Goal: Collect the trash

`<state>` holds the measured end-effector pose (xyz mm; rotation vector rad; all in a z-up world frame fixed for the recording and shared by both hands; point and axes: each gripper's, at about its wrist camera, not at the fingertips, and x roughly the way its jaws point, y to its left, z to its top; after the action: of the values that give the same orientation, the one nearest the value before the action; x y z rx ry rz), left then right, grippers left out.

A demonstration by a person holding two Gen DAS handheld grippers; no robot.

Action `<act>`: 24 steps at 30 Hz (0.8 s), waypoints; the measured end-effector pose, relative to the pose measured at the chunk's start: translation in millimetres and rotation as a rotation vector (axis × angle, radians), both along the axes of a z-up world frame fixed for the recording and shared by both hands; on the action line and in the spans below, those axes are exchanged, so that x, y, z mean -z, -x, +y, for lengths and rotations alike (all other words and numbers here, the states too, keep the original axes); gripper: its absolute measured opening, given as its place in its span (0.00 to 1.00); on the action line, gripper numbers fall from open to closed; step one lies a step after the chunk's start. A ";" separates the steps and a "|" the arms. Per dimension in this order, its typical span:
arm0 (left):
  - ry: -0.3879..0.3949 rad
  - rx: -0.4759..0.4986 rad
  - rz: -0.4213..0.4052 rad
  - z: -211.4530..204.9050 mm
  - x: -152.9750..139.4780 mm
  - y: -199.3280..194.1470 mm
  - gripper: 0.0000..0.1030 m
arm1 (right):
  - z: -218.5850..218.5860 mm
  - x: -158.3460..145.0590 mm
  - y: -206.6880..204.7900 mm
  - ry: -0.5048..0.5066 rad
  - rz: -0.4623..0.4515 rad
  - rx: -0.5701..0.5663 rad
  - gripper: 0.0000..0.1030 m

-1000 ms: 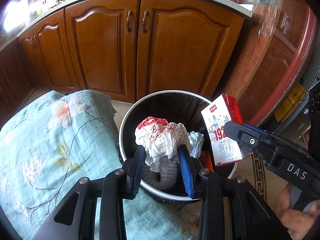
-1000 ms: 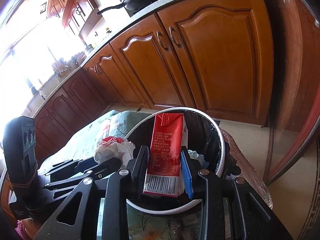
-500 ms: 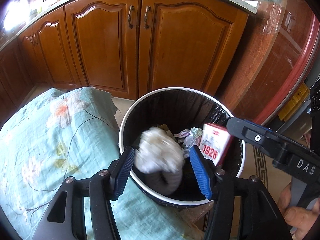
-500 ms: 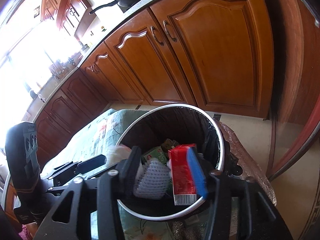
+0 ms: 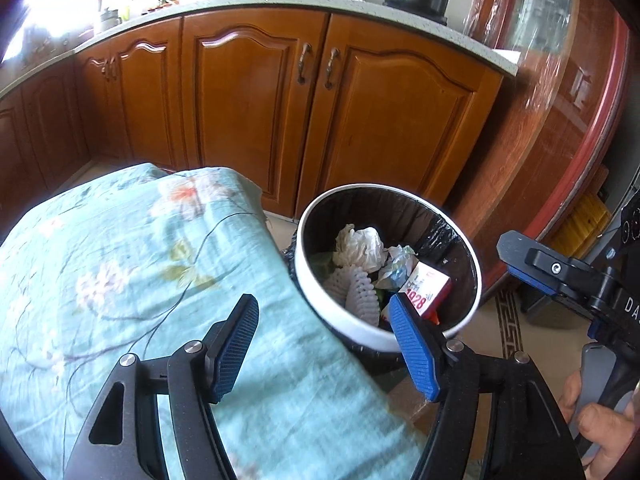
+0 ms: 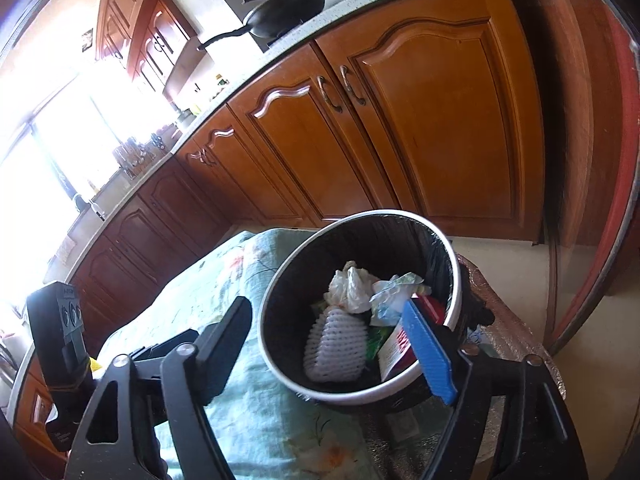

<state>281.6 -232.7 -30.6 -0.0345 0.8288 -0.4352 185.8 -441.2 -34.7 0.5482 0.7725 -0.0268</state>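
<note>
At far left lies our pale-green floral cloth (image 5: 120,264), bare of litter where it shows. Above it our left gripper (image 5: 324,344) is opening its jaws, nothing between them. Just right stands the round white-rimmed bin with a black liner (image 5: 340,320), holding the crumpled white paper wad (image 5: 358,246), a white foam mesh sleeve (image 5: 358,292) and the red-and-white milk carton (image 5: 426,290). Our right gripper (image 6: 332,344) hangs over the bin, its jaws also opening and empty. We judge the drop is done; next calls for finding more trash. Our gripper bodies hide the near cloth, and the green scraps beneath the wad are unreadable.
</note>
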 end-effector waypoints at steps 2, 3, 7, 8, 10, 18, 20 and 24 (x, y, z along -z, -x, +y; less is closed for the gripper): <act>0.012 -0.012 -0.011 11.1 -1.0 15.8 0.67 | 9.0 -3.6 7.6 0.001 -0.019 0.004 0.86; 0.018 -0.019 -0.019 17.1 -1.8 24.1 0.68 | 14.2 -5.0 12.2 0.004 -0.028 0.008 0.87; 0.049 -0.053 -0.037 44.3 -2.7 55.7 0.72 | 34.8 -5.9 31.7 0.009 -0.060 0.037 0.90; 0.049 -0.063 -0.041 50.8 -3.0 63.1 0.74 | 40.7 -5.6 35.8 0.012 -0.063 0.035 0.91; 0.052 -0.087 -0.053 63.6 -4.5 76.3 0.76 | 54.0 -4.9 43.4 0.032 -0.062 0.029 0.94; 0.044 -0.165 -0.146 99.5 -8.9 128.1 0.80 | 104.1 -8.0 72.7 0.209 -0.111 0.030 1.00; 0.036 -0.173 -0.185 104.0 -10.5 140.9 0.80 | 112.5 -7.0 77.7 0.246 -0.116 0.027 1.00; 0.027 -0.187 -0.260 110.7 -17.5 162.7 0.84 | 126.1 -13.4 87.8 0.320 -0.166 0.024 1.00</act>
<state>118.9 -121.9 -13.1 -0.0782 0.5572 -0.2677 98.0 -315.2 -21.3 0.2517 0.5843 -0.1235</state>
